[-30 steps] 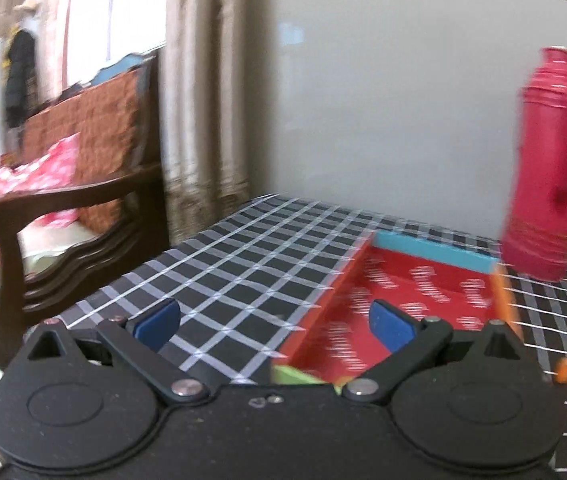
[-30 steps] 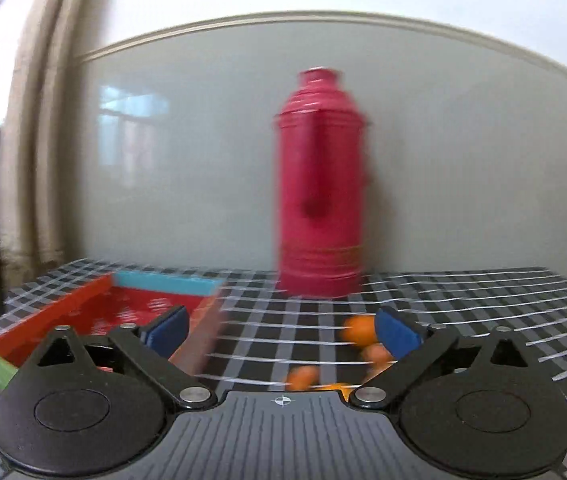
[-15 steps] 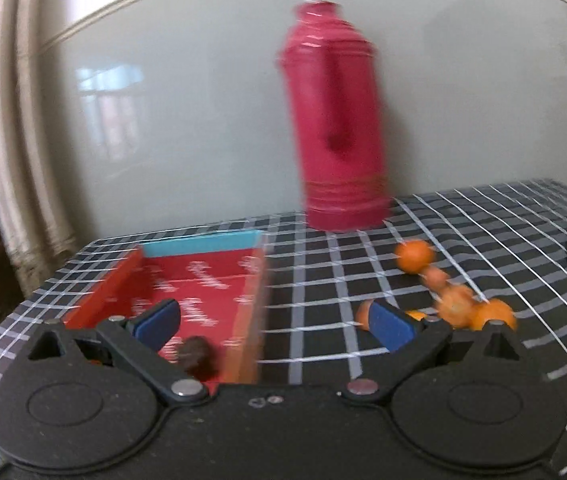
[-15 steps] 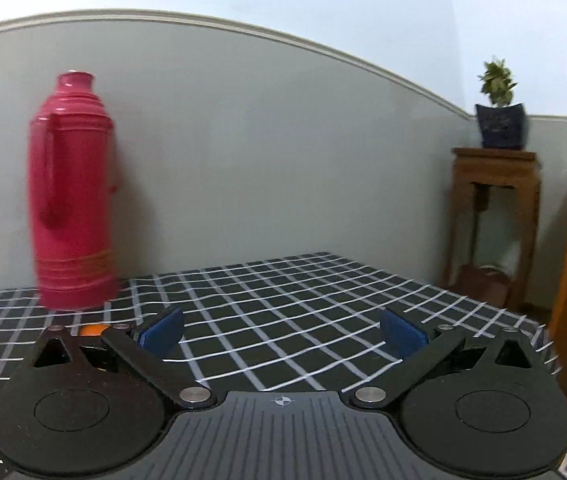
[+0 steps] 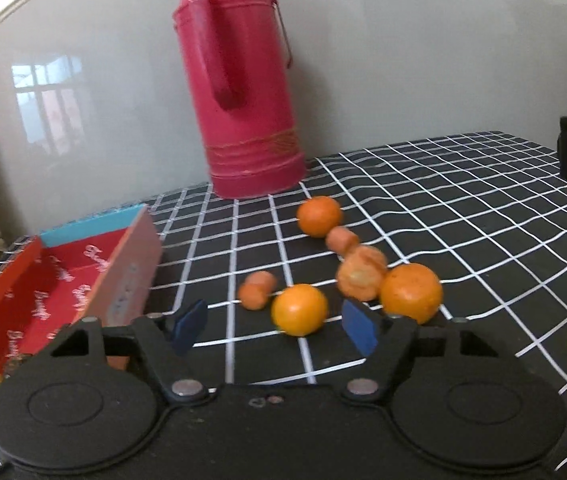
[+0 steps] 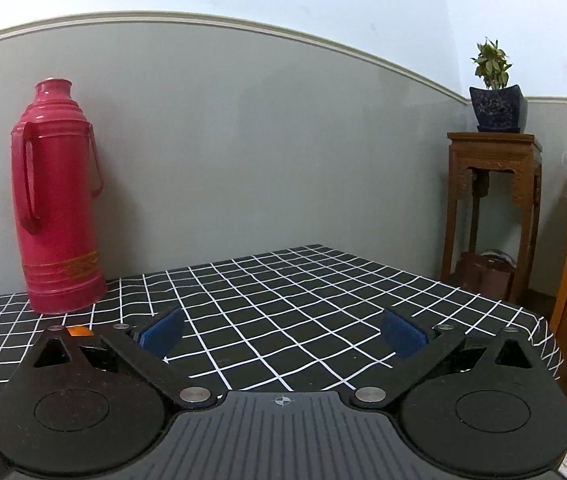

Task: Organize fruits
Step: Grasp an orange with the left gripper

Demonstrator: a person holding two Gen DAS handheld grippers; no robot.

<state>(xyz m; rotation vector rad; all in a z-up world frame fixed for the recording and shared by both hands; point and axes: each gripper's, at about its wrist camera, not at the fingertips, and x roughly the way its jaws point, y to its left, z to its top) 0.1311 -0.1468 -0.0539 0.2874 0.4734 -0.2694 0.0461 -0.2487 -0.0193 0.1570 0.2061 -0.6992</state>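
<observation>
Grey wall panelling backs a tabletop (image 5: 463,208) under black cloth with a white grid. Through the left wrist camera, the left tongs (image 5: 275,328) reach forward low over the cloth, blue pads spread apart and gripping nothing. Just ahead of the gap between them sits an orange (image 5: 300,309); a larger orange (image 5: 411,293) lies beside the right pad, a third orange (image 5: 319,216) farther back near the red thermos (image 5: 243,92). Stubby carrot pieces (image 5: 257,289) are scattered among them, their axes blurred. To the left stands a red cardboard tray (image 5: 15,280), its long axis running away from the camera.

Through the right wrist camera, the right tongs (image 6: 283,336) hover level, pads spread wide over bare cloth. An orange sliver (image 6: 79,331) shows behind the left finger. Beyond the table, a potted plant (image 6: 493,88) sits on a wooden stand (image 6: 491,184).
</observation>
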